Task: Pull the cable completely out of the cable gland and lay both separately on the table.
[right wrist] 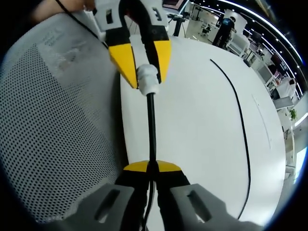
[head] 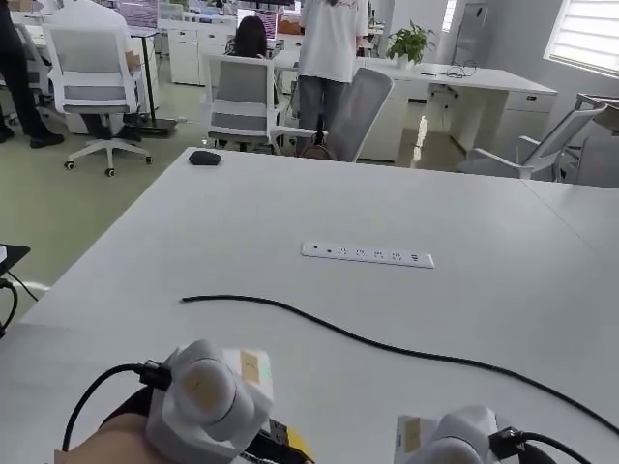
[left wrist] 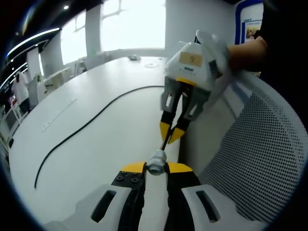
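My left gripper is shut on a small white cable gland between its yellow tips. A short stretch of black cable runs straight out of the gland into my right gripper, which is shut on it. The two grippers face each other tip to tip, just off the table's near edge; the right gripper reaches in from above in the left gripper view. In the head view their white bodies sit at the bottom, with the jaws hidden.
A long black cable lies across the white table; I cannot tell whether it joins the held piece. A white power strip lies beyond it, a dark mouse at the far edge. A white mesh chair back stands close by.
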Action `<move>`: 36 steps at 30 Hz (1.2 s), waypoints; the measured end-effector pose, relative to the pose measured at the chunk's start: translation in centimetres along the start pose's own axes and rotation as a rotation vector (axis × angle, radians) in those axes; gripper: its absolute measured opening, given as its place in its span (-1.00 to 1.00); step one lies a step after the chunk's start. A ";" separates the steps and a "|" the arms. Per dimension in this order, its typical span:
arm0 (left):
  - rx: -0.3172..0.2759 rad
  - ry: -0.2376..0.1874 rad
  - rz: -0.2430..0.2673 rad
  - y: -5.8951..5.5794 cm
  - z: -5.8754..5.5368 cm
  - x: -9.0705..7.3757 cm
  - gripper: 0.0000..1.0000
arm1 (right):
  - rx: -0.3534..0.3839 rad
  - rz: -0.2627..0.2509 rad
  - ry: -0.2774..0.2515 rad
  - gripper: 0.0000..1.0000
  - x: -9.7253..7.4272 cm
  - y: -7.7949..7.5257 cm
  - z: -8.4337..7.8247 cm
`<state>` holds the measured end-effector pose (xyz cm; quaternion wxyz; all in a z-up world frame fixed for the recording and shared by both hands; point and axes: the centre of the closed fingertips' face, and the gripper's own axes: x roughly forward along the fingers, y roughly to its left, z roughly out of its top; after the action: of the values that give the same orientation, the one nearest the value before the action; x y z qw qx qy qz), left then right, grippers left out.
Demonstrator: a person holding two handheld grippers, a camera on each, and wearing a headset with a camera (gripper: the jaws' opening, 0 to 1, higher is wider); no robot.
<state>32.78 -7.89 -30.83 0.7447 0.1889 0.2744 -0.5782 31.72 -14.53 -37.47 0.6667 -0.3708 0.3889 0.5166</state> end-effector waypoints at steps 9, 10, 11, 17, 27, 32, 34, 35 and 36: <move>-0.005 -0.007 0.014 0.2 0.1 -0.2 -0.66 | 0.078 -0.029 0.090 -0.95 -0.2 -0.8 -2.5; -0.005 -0.007 0.018 0.3 0.1 -0.2 -0.66 | 0.087 -0.033 0.103 -0.95 -0.2 -0.9 -2.8; -0.005 -0.006 0.023 0.4 0.1 -0.2 -0.66 | 0.122 -0.054 0.123 -0.94 -0.4 -1.3 -3.4; -0.004 0.004 0.034 0.7 -0.1 -0.3 -0.66 | 0.163 -0.064 0.114 -0.95 -0.6 -1.7 -3.6; 0.007 0.019 0.040 0.8 -0.4 -0.2 -0.66 | 0.140 -0.037 0.082 -0.95 -0.5 -1.1 -2.7; 0.023 0.039 0.041 0.7 -0.7 -0.1 -0.66 | 0.145 0.033 -0.001 -0.95 0.0 0.2 -0.3; 0.025 0.039 0.040 0.7 -0.7 -0.1 -0.65 | 0.177 0.067 -0.061 -0.95 0.0 0.8 0.9; 0.027 0.040 0.039 0.6 -0.7 -0.1 -0.65 | 0.175 0.065 -0.069 -0.95 -0.2 0.7 1.2; 0.027 0.041 0.039 0.6 -0.7 -0.1 -0.65 | 0.174 0.064 -0.072 -0.95 -0.2 0.6 1.3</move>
<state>33.25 -7.23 -31.37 0.7475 0.2162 0.2781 -0.5632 31.24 -13.33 -36.80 0.6930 -0.2799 0.4195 0.5152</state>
